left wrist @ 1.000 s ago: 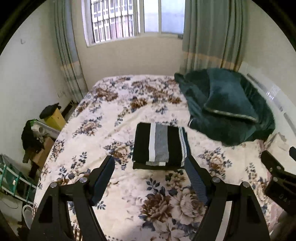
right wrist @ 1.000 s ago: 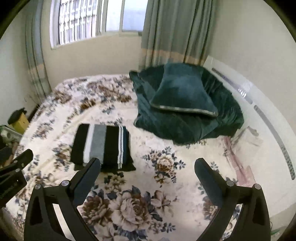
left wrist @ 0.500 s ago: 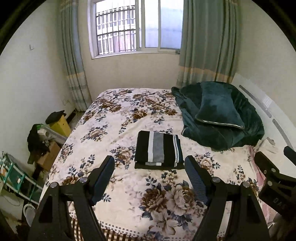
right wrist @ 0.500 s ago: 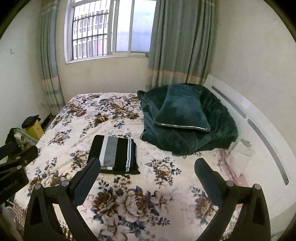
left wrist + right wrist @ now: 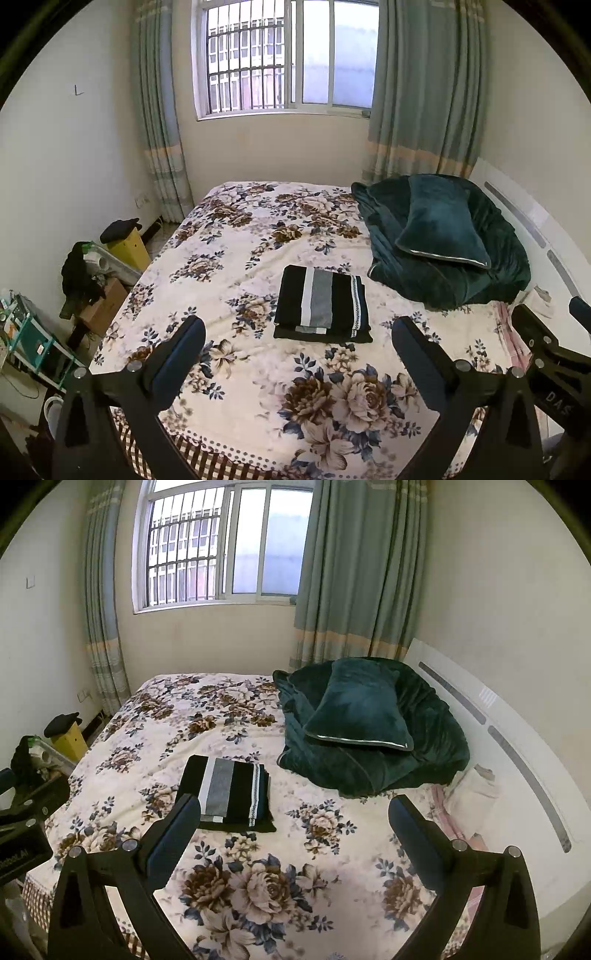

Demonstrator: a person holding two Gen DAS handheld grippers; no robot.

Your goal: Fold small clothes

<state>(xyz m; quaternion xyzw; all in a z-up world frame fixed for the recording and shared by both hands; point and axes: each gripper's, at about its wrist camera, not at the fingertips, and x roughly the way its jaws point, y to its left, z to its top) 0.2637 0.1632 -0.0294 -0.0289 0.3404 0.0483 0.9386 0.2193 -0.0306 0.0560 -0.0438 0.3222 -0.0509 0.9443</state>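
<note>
My left gripper (image 5: pixel 297 341): jaws opening, nothing between them.
My right gripper (image 5: pixel 293 819): wide, empty.
Folded garment (image 5: pixel 322 303): ahead of both, on the bed (image 5: pixel 258 369).

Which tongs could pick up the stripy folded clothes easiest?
Probably the left tongs: the stripy folded clothes sit straight ahead between their opening, empty jaws. For the right tongs, they lie off to the left.
</note>
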